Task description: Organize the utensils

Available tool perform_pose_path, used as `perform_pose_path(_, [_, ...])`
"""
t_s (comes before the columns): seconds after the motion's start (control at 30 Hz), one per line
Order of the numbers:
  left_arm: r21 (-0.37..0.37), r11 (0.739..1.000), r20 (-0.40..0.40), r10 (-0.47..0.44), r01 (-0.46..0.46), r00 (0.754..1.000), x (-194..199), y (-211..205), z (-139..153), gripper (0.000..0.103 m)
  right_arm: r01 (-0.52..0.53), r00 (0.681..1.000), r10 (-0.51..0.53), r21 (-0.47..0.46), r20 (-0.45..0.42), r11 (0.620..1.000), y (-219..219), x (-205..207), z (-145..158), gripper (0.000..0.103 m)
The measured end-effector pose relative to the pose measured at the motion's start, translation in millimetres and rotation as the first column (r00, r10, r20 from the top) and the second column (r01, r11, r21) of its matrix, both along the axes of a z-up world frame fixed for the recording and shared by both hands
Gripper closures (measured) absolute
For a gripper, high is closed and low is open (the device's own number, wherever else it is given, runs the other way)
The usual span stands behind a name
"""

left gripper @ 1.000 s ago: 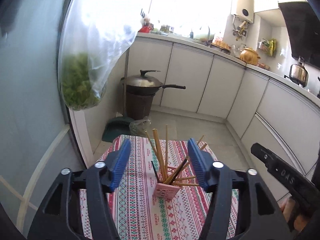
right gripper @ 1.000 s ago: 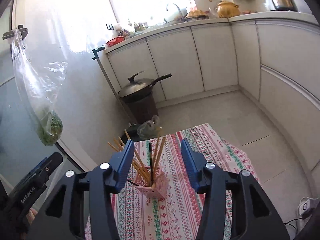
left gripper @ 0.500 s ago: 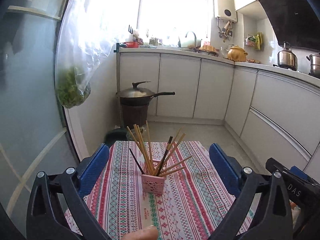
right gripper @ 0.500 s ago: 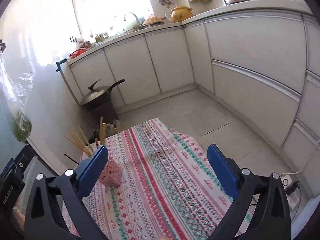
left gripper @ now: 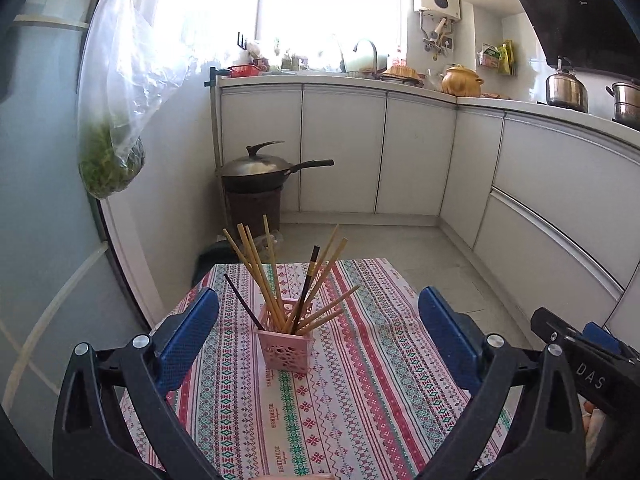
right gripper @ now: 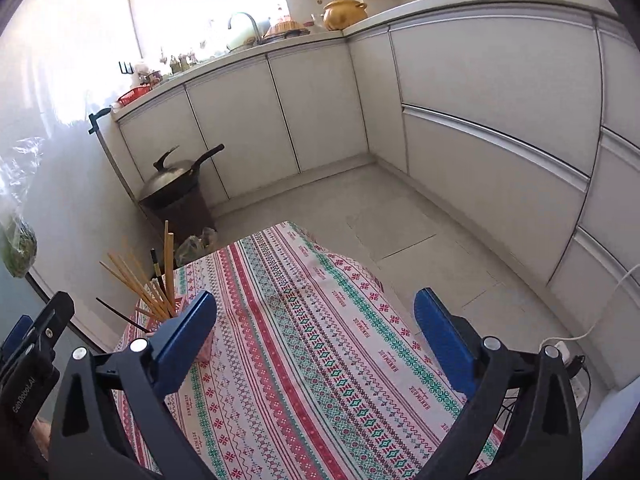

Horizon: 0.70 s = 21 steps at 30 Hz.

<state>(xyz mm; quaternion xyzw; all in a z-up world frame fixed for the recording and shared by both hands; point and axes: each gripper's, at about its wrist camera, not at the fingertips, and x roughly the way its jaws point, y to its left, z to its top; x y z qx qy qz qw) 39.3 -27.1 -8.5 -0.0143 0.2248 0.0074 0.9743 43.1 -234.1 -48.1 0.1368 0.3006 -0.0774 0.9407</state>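
A pink perforated holder [left gripper: 285,346] stands upright on the patterned tablecloth [left gripper: 360,380]. It holds several wooden chopsticks [left gripper: 256,268] and two dark ones, fanned outward. My left gripper [left gripper: 318,340] is open and empty, back from the holder, with a blue pad on either side of it. In the right wrist view the chopsticks [right gripper: 136,284] stick up at far left, and the holder is mostly hidden behind the left blue pad [right gripper: 184,344]. My right gripper [right gripper: 316,340] is open and empty over the cloth [right gripper: 320,340], to the right of the holder.
The small table ends just beyond the holder, with tiled floor [left gripper: 400,240] past it. A wok on a dark bin [left gripper: 256,184] stands by the white cabinets [left gripper: 420,152]. A bag of greens [left gripper: 112,120] hangs on the left by a glass door.
Both grippers opened wide and drew back from the holder. The left view rose and levelled. The right gripper swung to the right, so the holder now sits at its far left.
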Motion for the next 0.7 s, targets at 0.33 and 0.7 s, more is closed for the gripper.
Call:
perform_pose_path(0.33, [0.041, 0.999, -0.050, 0.019, -0.017, 0.999, 6.7, -1.3, -8.9, 0.007, -0.025, 1.000, 0.025, -0.045, -0.008, 0.999, 14.7, 0.8, -7.0, 0.007])
perform_pose_path(0.7, [0.042, 0.999, -0.066, 0.020, -0.017, 0.998, 7.7, -1.1, -9.9, 0.007, -0.030, 0.999, 0.029, -0.026, -0.021, 0.999, 14.2, 2.1, -9.0, 0.007])
